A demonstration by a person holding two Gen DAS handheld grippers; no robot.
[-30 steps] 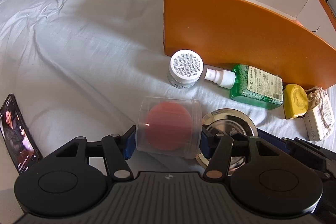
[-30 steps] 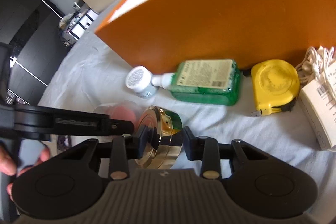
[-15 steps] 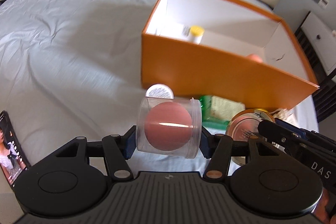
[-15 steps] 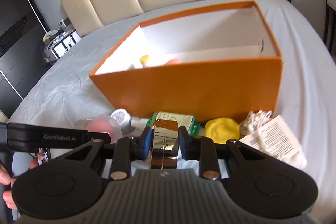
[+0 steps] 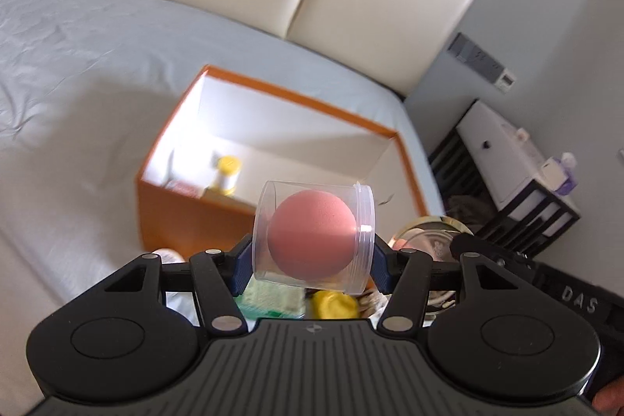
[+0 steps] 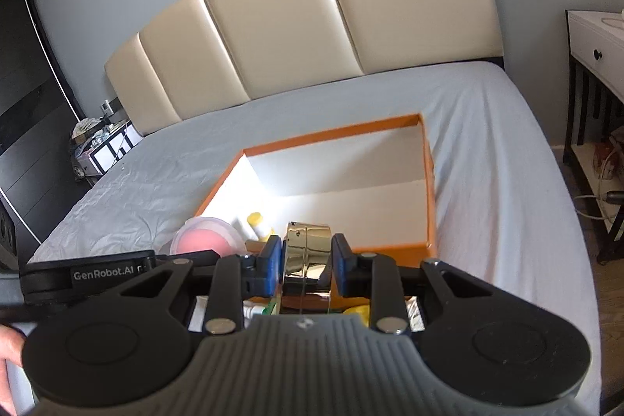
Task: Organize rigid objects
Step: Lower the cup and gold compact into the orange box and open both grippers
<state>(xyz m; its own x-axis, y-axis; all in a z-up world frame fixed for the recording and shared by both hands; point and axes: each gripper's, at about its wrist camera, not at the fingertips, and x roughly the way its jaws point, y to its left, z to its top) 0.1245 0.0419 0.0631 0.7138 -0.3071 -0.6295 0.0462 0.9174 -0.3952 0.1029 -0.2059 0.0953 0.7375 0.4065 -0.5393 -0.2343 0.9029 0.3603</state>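
Observation:
My left gripper [image 5: 310, 264] is shut on a clear plastic tub [image 5: 312, 236] with a pink sponge ball inside, held in the air in front of the orange box [image 5: 167, 217]. My right gripper [image 6: 306, 260] is shut on a round gold jar [image 6: 308, 252], turned on edge, just before the box's near wall [image 6: 390, 248]. The gold jar [image 5: 425, 232] also shows to the right in the left wrist view, and the tub [image 6: 206, 236] to the left in the right wrist view. A yellow-capped bottle [image 5: 228, 176] lies inside the box.
Below the grippers a green bottle [image 5: 269, 299] and a yellow tape measure [image 5: 335, 303] lie on the grey sheet. A cream headboard [image 6: 312, 26] stands behind the bed. There is a white side table [image 6: 596, 49] at the right and a hand [image 6: 7, 346] at the left edge.
Both grippers have risen off the sheet with the tub and the gold jar and tipped upward. The open top of the orange box and the headboard have come into view.

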